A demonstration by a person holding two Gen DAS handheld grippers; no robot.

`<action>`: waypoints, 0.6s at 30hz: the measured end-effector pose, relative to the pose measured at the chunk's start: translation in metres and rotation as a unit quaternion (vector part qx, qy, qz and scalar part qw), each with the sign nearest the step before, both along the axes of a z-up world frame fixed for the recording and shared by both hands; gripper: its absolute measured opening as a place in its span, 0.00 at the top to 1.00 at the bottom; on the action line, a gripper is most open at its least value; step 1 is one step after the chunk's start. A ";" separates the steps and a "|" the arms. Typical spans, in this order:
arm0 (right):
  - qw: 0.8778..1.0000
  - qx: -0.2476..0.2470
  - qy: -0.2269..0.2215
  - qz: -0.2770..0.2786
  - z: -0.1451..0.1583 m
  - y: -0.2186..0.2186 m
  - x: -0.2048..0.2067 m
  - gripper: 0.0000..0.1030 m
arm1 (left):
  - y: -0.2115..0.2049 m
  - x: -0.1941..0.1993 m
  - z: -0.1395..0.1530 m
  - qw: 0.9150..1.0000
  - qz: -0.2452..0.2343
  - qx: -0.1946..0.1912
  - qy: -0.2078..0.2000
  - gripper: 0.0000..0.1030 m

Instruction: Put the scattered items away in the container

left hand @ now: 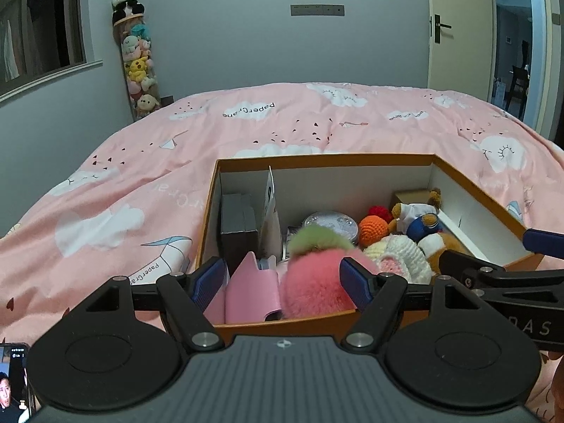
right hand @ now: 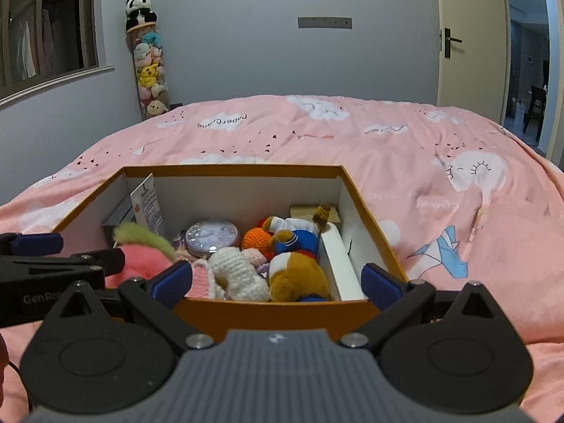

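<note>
An orange cardboard box (left hand: 317, 159) (right hand: 246, 170) sits on the pink bed. It holds a pink fluffy pompom with a green tuft (left hand: 313, 275) (right hand: 141, 257), a pink case (left hand: 252, 290), a grey box (left hand: 238, 229), a round silver tin (right hand: 211, 238), an orange crochet ball (left hand: 372, 228) (right hand: 255, 239), a white crochet toy (right hand: 236, 273) and a plush bear in blue (right hand: 296, 239). My left gripper (left hand: 282, 280) is open over the box's near left corner, around the pompom and case without gripping. My right gripper (right hand: 278, 280) is open and empty over the near right part.
The pink cloud-print duvet (left hand: 246, 130) spreads around the box. A clear tube of plush toys (left hand: 139, 67) with a panda on top stands against the far wall. A door (left hand: 458, 24) is open at the right. A phone (left hand: 12, 380) lies at bottom left.
</note>
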State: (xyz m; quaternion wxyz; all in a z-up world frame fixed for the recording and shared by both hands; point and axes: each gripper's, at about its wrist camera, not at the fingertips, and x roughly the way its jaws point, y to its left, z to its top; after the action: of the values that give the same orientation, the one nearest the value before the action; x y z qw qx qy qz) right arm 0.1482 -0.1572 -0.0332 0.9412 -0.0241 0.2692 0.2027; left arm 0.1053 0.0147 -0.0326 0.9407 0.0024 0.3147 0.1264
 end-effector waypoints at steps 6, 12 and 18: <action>1.000 -0.001 -0.006 -0.002 -0.004 -0.001 0.000 0.01 | -0.003 0.002 -0.002 1.000 0.003 0.008 0.009 0.17; 1.000 -0.004 -0.008 -0.002 -0.004 0.000 -0.002 0.01 | -0.002 0.002 -0.003 1.000 0.006 0.008 0.013 0.17; 1.000 -0.007 -0.008 -0.002 -0.005 0.000 -0.002 0.01 | -0.002 0.003 -0.005 1.000 0.007 0.005 0.017 0.16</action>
State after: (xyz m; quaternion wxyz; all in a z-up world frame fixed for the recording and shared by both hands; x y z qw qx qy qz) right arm 0.1461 -0.1567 -0.0382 0.9435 -0.0319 0.2634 0.1985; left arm 0.1085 0.0130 -0.0371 0.9343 0.0069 0.3300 0.1345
